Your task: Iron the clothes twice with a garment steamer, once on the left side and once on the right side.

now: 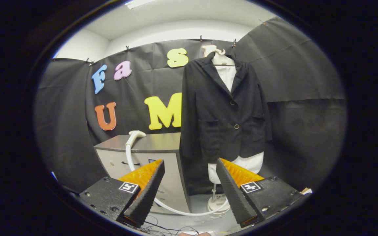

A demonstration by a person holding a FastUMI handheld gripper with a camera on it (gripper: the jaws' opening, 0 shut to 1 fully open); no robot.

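A black jacket (223, 108) hangs buttoned on a white dress form (238, 164) beyond my fingers, slightly to the right. The white steamer head (136, 134) rests on the top of a grey cabinet (153, 144) to the left of the jacket. Its white hose (176, 209) runs down the cabinet front and curves along the floor to the form's base (217, 205). My gripper (189, 167) is open, fingers wide apart with nothing between them, well short of both the steamer and the jacket.
The cabinet has drawers with dark handles (130, 163) and stands against the black cloth wall. Thin dark cables (166, 227) lie on the floor just below my fingers. Bare floor lies between the cabinet and the form's stand.
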